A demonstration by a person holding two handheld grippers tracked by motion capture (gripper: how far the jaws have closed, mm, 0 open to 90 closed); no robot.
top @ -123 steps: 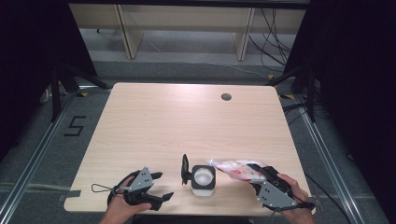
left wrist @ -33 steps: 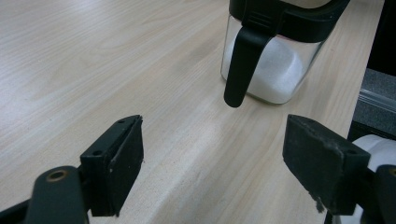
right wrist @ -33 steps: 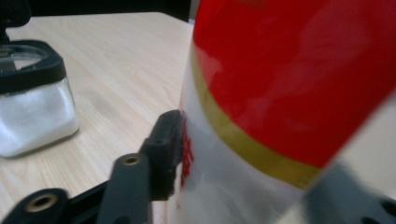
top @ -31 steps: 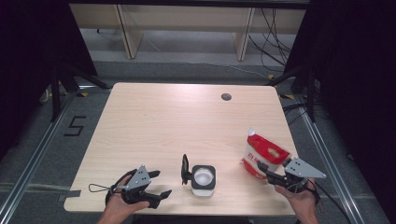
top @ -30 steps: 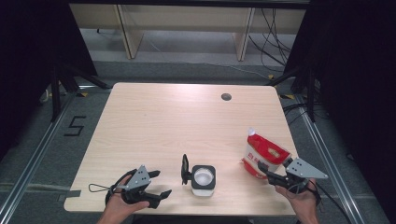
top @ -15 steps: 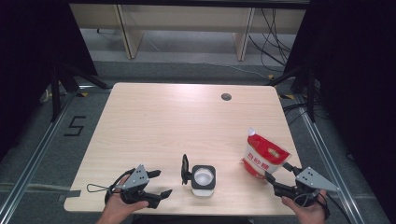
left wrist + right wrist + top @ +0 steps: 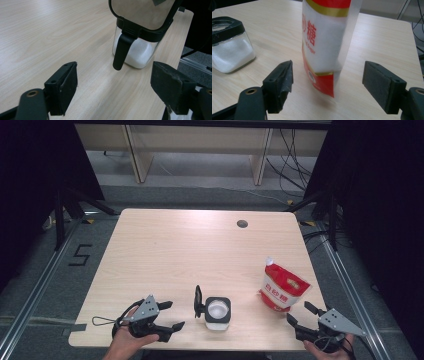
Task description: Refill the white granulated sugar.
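A red and white pouch (image 7: 282, 290) is seen standing upright on the light wooden bench (image 7: 165, 255), near its right edge and just ahead of the right tongs (image 7: 305, 315). Its top is pinched into a small white spout, and its body is translucent white where white grains are held, with a gold band near the top and a red base. Red Chinese characters, among them "糖", are printed down its front; beneath them a line of small Latin lettering is set sideways, but it is too blurred to be read. A small round mark is carried on the red base.

To the left of the pouch, well apart from it, a square clear jar (image 7: 218, 311) with a black rim is placed; it is partly filled with white grains, and its black hinged lid (image 7: 198, 301) is stood open on the left side.

The right tongs are held wide open with nothing gripped; in the right gripper view the pouch is framed between the jaws, untouched. The left tongs (image 7: 169, 316) are likewise spread wide and empty, and are pointed at the jar near the bench's front edge.
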